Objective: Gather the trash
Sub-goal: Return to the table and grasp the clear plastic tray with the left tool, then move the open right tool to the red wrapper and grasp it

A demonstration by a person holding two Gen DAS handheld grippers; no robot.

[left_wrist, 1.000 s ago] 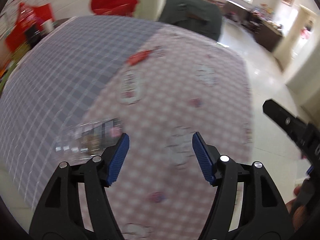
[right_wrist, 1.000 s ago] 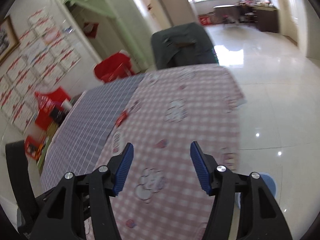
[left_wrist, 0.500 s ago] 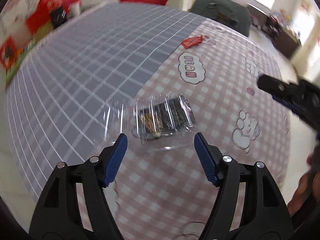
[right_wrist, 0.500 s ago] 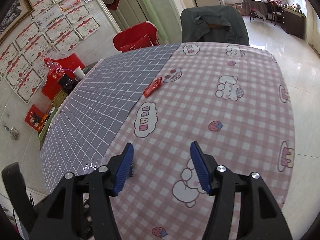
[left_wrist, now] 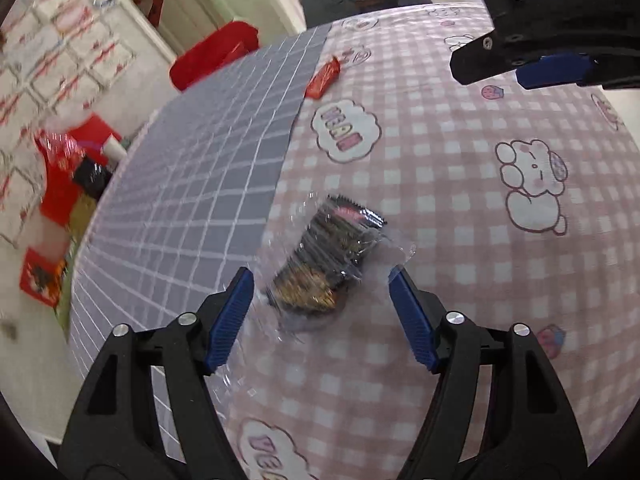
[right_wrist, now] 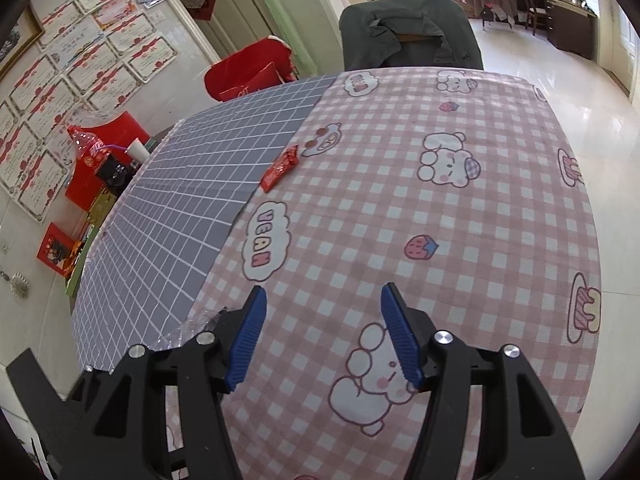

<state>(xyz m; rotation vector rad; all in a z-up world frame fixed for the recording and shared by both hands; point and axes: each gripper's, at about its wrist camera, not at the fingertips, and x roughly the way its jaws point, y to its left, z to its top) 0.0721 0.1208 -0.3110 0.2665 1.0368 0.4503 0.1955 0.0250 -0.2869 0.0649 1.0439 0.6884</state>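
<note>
A clear plastic bag [left_wrist: 332, 260] with a dark snack wrapper inside lies on the pink checked tablecloth [left_wrist: 460, 208], near its seam with the grey grid cloth [left_wrist: 208, 168]. My left gripper [left_wrist: 318, 280] hovers just over it, jaws opening, the bag between the fingertips with no pad pressing on it. A red wrapper [left_wrist: 323, 77] lies farther back on the seam, also seen as the red wrapper [right_wrist: 281, 168] in the right wrist view. My right gripper [right_wrist: 322, 304] is open over bare pink cloth, holding nothing. Its fingers [left_wrist: 480, 60] show at the top right of the left wrist view.
A chair draped with a dark jacket [right_wrist: 408, 36] stands at the table's far end, a red-covered chair [right_wrist: 248, 72] beside it. Red boxes and a paper cup [right_wrist: 136, 148] crowd a low stand at the left. Shiny tiled floor [right_wrist: 560, 92] lies to the right.
My left gripper sank toward the bag and rolled, so the bag now sits between its tips, which stand slightly wider. My right gripper dropped closer to the pink cloth, then held nearly still.
</note>
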